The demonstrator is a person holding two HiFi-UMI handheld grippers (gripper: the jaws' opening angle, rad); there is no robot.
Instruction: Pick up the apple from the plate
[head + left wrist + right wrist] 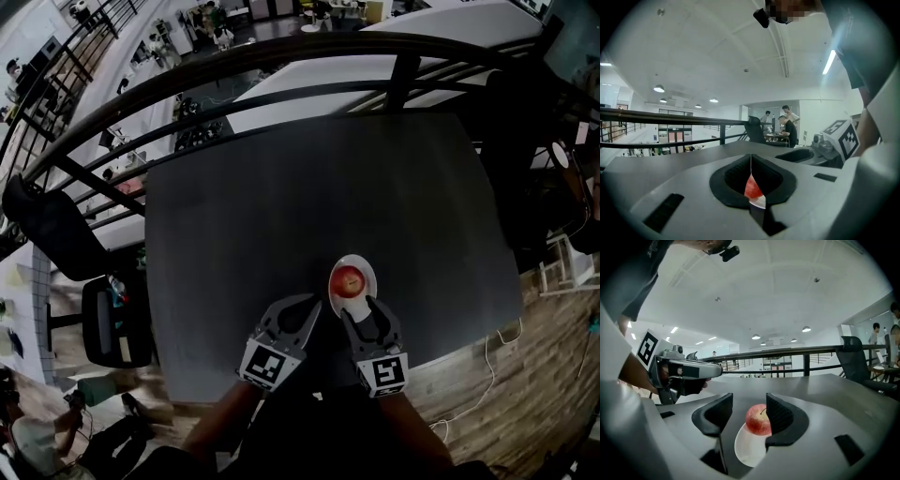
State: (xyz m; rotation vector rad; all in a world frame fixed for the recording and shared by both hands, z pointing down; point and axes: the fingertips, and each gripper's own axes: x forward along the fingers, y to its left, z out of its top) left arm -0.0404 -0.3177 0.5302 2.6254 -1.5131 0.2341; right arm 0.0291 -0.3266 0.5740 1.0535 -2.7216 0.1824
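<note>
Two forearms (217,427) reached forward side by side, each carrying a gripper. The left gripper (312,305) angled inward towards its partner, jaws pressed together. The right gripper (361,307) pointed ahead, tilted slightly down, jaws standing apart.

Bench (281,234): dark, matt, smooth top.
Plate (745,448): white, smooth, slightly glossy.
Apple (757,422): red skin, smooth, faint sheen.
Right tool (749,408): grey matt plastic; pads (780,416) black, ribbed.
Floor (525,375): wood planks.

Counted 1 apple (349,279); 1 plate (364,265); 1 table (309,206); 2 grippers were there: left gripper (312,302), right gripper (359,305).
</note>
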